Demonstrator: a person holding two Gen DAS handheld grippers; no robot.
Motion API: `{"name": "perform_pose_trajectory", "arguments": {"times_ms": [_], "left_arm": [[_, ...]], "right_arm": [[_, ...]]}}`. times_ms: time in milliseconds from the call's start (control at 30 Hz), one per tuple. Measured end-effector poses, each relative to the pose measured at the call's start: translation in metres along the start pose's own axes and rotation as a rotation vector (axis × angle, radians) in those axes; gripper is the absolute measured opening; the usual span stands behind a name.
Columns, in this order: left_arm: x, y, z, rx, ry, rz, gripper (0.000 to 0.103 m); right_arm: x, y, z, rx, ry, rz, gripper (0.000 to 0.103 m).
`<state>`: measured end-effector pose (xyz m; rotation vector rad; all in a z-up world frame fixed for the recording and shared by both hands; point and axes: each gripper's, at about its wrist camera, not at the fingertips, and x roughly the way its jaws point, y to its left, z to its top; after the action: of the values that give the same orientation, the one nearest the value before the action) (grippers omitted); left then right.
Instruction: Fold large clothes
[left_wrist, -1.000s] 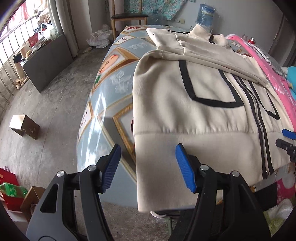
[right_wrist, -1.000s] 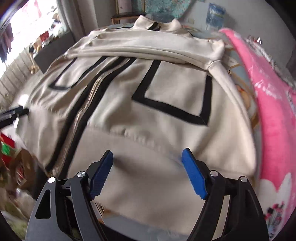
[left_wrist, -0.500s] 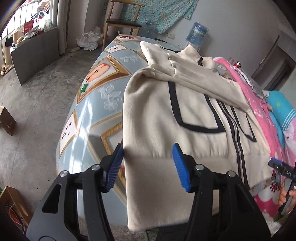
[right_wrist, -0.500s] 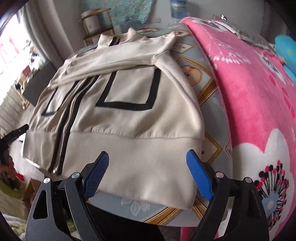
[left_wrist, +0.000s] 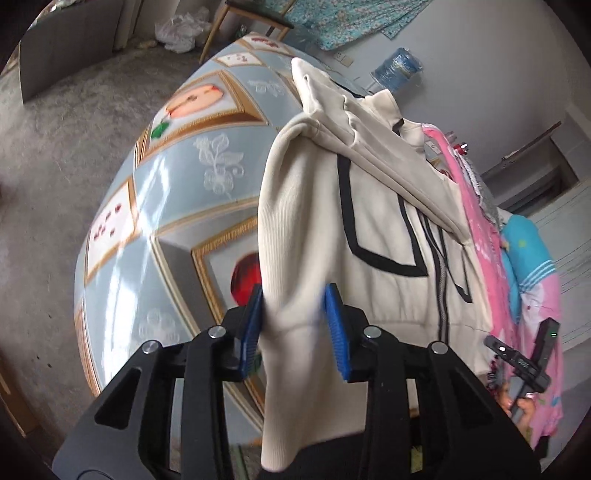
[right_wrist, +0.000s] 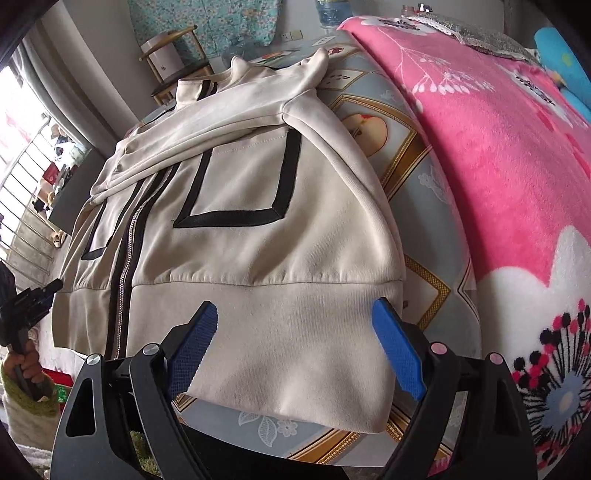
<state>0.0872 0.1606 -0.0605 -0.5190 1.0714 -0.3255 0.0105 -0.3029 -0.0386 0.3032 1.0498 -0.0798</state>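
Note:
A cream zip jacket (left_wrist: 369, 206) with black trim lies front up on the patterned table (left_wrist: 177, 184), sleeves folded across its chest. My left gripper (left_wrist: 295, 325) is at its left hem corner. The jaws are closing, and the bunched hem fills the gap and touches both blue pads (left_wrist: 334, 332). In the right wrist view the jacket (right_wrist: 258, 192) spreads ahead of me. My right gripper (right_wrist: 295, 347) stands wide open over the right hem corner, pads apart from the cloth. Each view shows the other gripper at its edge, the right one (left_wrist: 524, 358) and the left one (right_wrist: 29, 306).
A pink fleece blanket (right_wrist: 498, 147) covers the table's right side, with a blue cushion (left_wrist: 524, 251) beyond it. A water bottle (left_wrist: 397, 68) and a wooden chair (right_wrist: 173, 66) stand past the far end. Grey floor (left_wrist: 55, 166) lies to the left. The hem hangs over the near edge.
My left gripper has rolled and narrowed around the jacket's left hem corner, which now bunches between the pads. The right gripper has slid right to the right hem corner, still wide.

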Motion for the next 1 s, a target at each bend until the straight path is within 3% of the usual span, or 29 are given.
{"name": "perform_pose_trajectory", "arguments": {"times_ms": [167, 467, 533, 800, 1000], "left_arm": [[-0.006, 0.004, -0.016, -0.021, 0.062, -0.045, 0.032], [-0.006, -0.016, -0.034, 0.062, 0.087, 0.050, 0.031], [-0.005, -0.019, -0.037, 0.084, 0.091, 0.075, 0.026], [-0.002, -0.024, -0.043, 0.107, 0.101, 0.114, 0.025], [-0.002, -0.025, -0.044, 0.101, 0.099, 0.118, 0.025]], "right_arm": [[0.005, 0.001, 0.000, -0.022, 0.010, -0.012, 0.084], [-0.009, -0.004, -0.004, -0.022, -0.015, 0.012, 0.084], [-0.016, -0.011, -0.008, -0.008, -0.029, 0.007, 0.084], [-0.031, -0.059, -0.019, 0.121, -0.046, 0.013, 0.084], [-0.027, -0.046, -0.016, 0.088, -0.052, 0.062, 0.073]]}}
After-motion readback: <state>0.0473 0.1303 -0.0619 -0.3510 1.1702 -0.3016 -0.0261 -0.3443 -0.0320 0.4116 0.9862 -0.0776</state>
